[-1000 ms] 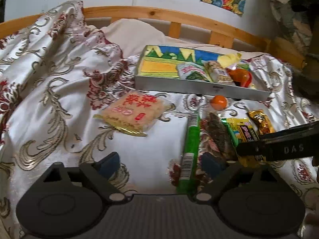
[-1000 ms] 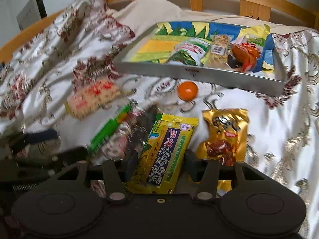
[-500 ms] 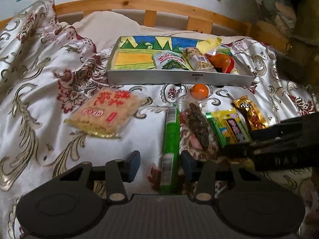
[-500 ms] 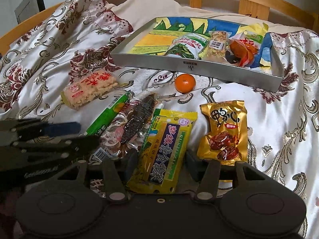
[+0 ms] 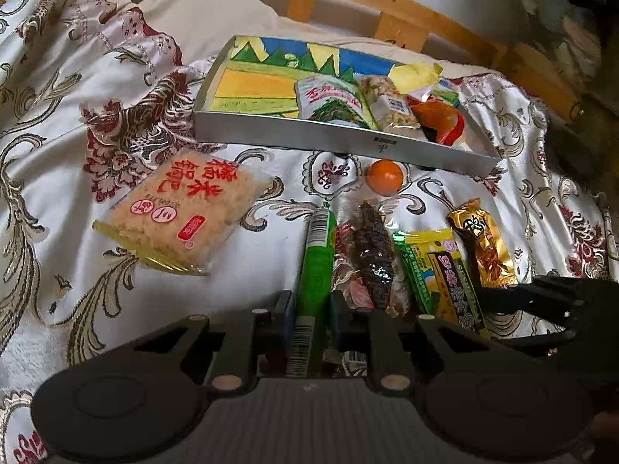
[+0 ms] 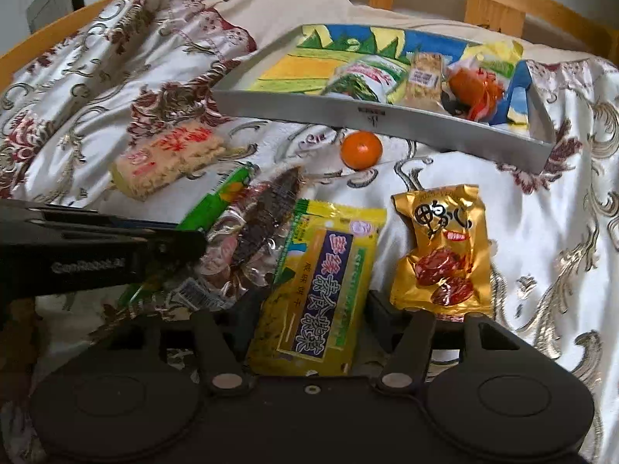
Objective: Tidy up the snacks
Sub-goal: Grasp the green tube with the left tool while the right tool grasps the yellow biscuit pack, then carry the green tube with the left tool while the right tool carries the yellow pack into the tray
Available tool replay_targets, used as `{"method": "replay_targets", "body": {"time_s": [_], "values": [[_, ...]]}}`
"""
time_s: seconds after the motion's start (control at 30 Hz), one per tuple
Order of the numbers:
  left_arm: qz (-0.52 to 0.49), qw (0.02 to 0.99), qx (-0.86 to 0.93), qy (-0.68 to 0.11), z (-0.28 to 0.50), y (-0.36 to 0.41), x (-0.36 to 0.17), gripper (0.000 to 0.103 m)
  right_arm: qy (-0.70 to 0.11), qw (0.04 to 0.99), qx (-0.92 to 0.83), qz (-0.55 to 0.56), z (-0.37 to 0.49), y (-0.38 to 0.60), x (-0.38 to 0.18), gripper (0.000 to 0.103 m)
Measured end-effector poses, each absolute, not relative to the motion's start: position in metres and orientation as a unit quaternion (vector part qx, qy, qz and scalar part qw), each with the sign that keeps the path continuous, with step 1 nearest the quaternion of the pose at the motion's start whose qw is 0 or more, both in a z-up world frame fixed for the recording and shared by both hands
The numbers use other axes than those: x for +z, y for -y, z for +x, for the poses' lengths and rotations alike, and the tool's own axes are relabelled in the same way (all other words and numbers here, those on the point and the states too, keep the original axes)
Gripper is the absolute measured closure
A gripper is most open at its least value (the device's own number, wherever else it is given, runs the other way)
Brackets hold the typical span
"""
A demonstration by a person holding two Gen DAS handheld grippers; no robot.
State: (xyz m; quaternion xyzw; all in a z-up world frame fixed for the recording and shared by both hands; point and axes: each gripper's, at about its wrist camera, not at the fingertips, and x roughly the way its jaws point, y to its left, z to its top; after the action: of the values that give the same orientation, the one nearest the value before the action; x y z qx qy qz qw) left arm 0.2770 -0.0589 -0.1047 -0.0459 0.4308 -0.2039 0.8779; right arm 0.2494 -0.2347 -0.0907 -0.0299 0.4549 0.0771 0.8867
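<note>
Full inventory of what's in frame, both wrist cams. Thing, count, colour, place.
tray: 1, grey with a painted liner, far on the bed
packets in tray: about four, green-white, tan, orange-red, yellow, at its right half
orange: 1, orange, in front of the tray
rice cracker pack: 1, beige and red, left
green stick pack: 1, green, centre
clear dark snack pack: 1, right of the green one
yellow pack: 1, yellow-green
gold pack: 1, gold, right
bedspread: 1, white, floral
left gripper: shut on green stick pack
right gripper: open around yellow pack
</note>
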Motion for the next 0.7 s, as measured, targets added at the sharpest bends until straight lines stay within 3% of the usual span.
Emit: {"method": "replay_targets", "body": {"time_s": [0.07, 0.17, 0.3, 0.43, 0.7], "values": [[-0.034, 0.877, -0.199, -0.435, 0.277, 0.063, -0.103, 0.082, -0.448, 0.89, 0.074, -0.041, 0.249, 0.231, -0.092, 0.048], [-0.019, 0.878, -0.186, -0.44, 0.273, 0.07, -0.1, 0.083, -0.443, 0.893, 0.071, -0.03, 0.246, 0.234, -0.088, 0.05], [-0.008, 0.876, -0.17, -0.452, 0.266, 0.075, -0.094, 0.084, -0.444, 0.893, 0.067, -0.013, 0.242, 0.24, -0.083, 0.052], [-0.061, 0.868, -0.156, -0.467, 0.26, 0.065, -0.085, 0.084, -0.431, 0.9, 0.07, -0.004, 0.233, 0.243, -0.071, 0.052], [-0.084, 0.877, -0.155, -0.446, 0.244, 0.056, -0.064, 0.084, -0.386, 0.918, 0.093, 0.021, 0.212, 0.244, -0.048, 0.052]]}}
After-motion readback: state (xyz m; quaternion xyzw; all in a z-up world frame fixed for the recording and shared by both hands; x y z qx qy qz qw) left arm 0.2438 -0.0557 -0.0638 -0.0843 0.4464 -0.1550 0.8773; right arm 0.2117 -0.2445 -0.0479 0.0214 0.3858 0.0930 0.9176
